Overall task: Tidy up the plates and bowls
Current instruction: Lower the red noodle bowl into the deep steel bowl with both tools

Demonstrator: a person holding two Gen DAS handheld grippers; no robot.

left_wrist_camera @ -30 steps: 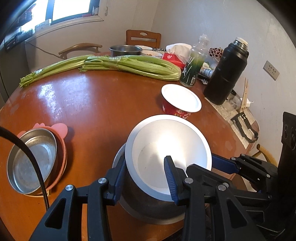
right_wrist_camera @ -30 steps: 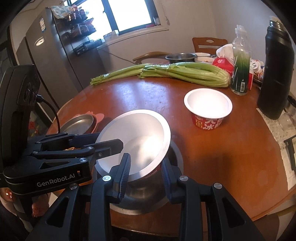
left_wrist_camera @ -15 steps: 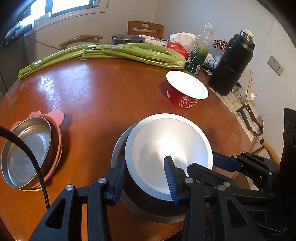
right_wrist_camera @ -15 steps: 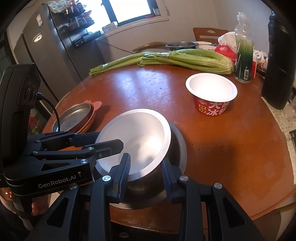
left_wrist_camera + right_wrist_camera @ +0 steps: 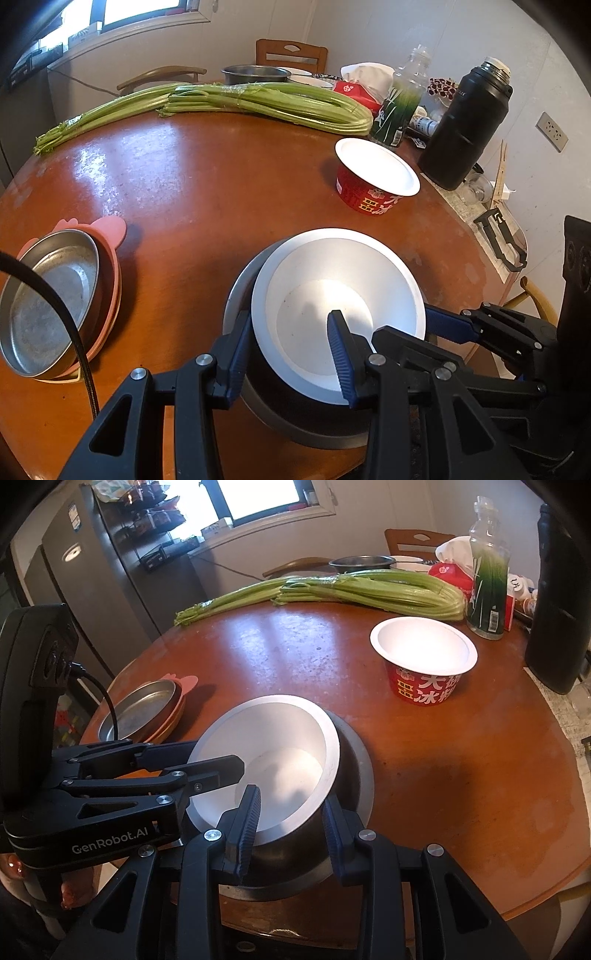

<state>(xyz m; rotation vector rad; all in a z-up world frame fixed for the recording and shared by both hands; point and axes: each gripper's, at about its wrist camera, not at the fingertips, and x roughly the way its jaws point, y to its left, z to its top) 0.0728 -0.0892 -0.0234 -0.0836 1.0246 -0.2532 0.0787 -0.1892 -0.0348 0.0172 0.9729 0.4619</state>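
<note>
Both grippers clamp the near rim of the same white-lined metal bowl (image 5: 338, 310): the left gripper (image 5: 291, 354) has one blue pad outside the wall and the other pad inside the basin, and the right gripper (image 5: 291, 823) bites the rim from the bowl's right side in the same way. Neither is slack; each is closed on the bowl wall.

Since a second ago the bowl has come down. It was tipped up toward the cameras with its far edge lifted; now it sits lower and more level inside the wider grey metal plate (image 5: 240, 295) under it, whose rim shows as a crescent at 9 o'clock of the bowl. My judgement is that the bowl is now seated, or very nearly seated, on that plate, so this stacking step looks almost complete and the release is what remains.

From the bowl in the left wrist view, the steel dish (image 5: 48, 295) nested on the pink plate (image 5: 110, 236) lies at 9 o'clock near the table edge. The red noodle cup (image 5: 373, 184) stands at 1 o'clock, well apart. Celery (image 5: 258, 103) stretches across the far side of the brown table (image 5: 192, 184) at 12 o'clock.
</note>
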